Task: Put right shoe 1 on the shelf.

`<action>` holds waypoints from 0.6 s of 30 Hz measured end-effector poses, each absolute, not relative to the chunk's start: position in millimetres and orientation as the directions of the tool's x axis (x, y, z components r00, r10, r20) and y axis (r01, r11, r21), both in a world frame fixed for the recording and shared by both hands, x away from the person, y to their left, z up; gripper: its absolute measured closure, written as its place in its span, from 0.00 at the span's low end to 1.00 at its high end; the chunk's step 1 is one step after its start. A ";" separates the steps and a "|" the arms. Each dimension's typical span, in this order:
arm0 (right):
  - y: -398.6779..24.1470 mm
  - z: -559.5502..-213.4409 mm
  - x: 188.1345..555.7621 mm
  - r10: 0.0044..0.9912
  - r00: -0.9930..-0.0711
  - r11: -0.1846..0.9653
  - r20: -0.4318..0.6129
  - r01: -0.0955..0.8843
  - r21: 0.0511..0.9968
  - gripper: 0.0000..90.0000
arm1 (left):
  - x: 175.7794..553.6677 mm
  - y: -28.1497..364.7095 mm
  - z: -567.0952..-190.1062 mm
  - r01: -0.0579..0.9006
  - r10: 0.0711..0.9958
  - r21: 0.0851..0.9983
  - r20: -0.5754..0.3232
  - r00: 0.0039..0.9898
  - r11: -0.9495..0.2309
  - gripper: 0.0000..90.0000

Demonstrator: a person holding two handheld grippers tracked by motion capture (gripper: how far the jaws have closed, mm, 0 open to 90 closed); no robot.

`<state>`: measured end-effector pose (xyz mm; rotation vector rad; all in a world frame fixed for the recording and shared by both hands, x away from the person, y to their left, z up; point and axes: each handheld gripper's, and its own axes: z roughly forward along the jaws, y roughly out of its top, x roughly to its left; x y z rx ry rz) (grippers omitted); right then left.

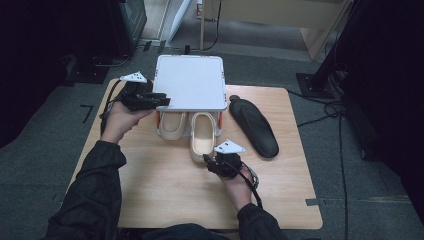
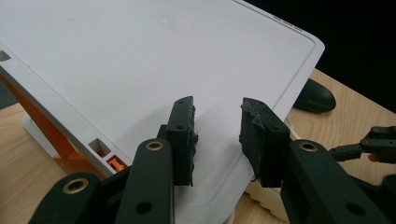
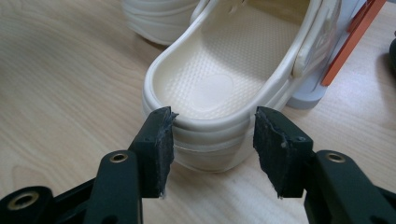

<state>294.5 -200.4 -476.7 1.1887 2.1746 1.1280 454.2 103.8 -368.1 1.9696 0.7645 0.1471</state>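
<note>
A cream clog (image 1: 202,136) lies on the wooden table, its toe under a white flat-topped stand (image 1: 190,82) with orange legs. A second cream clog (image 1: 172,125) sits beside it on the left, further under the stand. My right gripper (image 1: 212,161) is at the near clog's heel. In the right gripper view that gripper (image 3: 212,135) stands open, its pads just short of the heel rim (image 3: 210,121) and not touching it. My left gripper (image 1: 161,101) hovers open over the stand's front left corner, with the white top (image 2: 140,60) showing between its pads.
A long black shoe-shaped piece (image 1: 252,127) lies on the table to the right of the stand. The stand's orange leg (image 3: 355,42) is close beside the near clog. Bare wood (image 1: 165,190) stretches to the table's front edge. Dark floor and cables surround the table.
</note>
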 end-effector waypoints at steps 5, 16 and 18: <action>-199.8 -476.0 306.4 0.840 -0.543 0.307 0.013 0.494 0.814 0.54 | 454.3 103.9 -368.2 0.451 0.570 0.833 -0.210 0.795 -0.322 0.73; -199.6 -473.2 329.4 0.848 -0.529 0.288 0.027 0.504 0.815 0.54 | 454.7 104.2 -368.3 0.455 0.573 0.832 -0.213 0.791 -0.318 0.75; -199.4 -472.6 332.8 0.851 -0.525 0.292 0.016 0.497 0.817 0.54 | 454.8 104.2 -368.3 0.455 0.574 0.832 -0.213 0.791 -0.318 0.75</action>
